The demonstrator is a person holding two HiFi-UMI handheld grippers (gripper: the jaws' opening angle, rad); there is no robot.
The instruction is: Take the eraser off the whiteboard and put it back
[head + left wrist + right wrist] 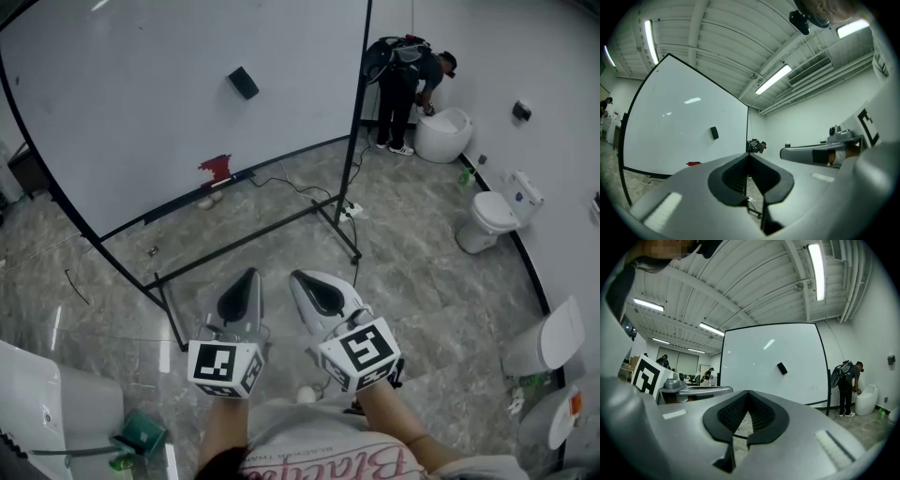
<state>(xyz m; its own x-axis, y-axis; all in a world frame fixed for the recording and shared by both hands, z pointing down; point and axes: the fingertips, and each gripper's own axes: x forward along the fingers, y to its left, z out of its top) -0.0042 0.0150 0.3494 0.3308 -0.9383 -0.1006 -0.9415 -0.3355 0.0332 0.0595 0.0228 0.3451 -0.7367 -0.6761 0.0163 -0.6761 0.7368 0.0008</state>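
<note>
Ahead, the eraser (243, 82) sits on the whiteboard (141, 112), well apart from the closed, empty left gripper (250, 276) and right gripper (296, 277)

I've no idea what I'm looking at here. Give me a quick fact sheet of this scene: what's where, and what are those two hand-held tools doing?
Whiteboard: large, on a black floor stand, ahead of the wearer
Eraser: dark, stuck on the whiteboard's upper part, nothing touching it
Left tool: shut, empty, aimed toward the board, well short of it
Right tool: shut, empty, beside the left tool
Red item: at the board's lower edge
Other person: bending over a white toilet beyond the board
</note>
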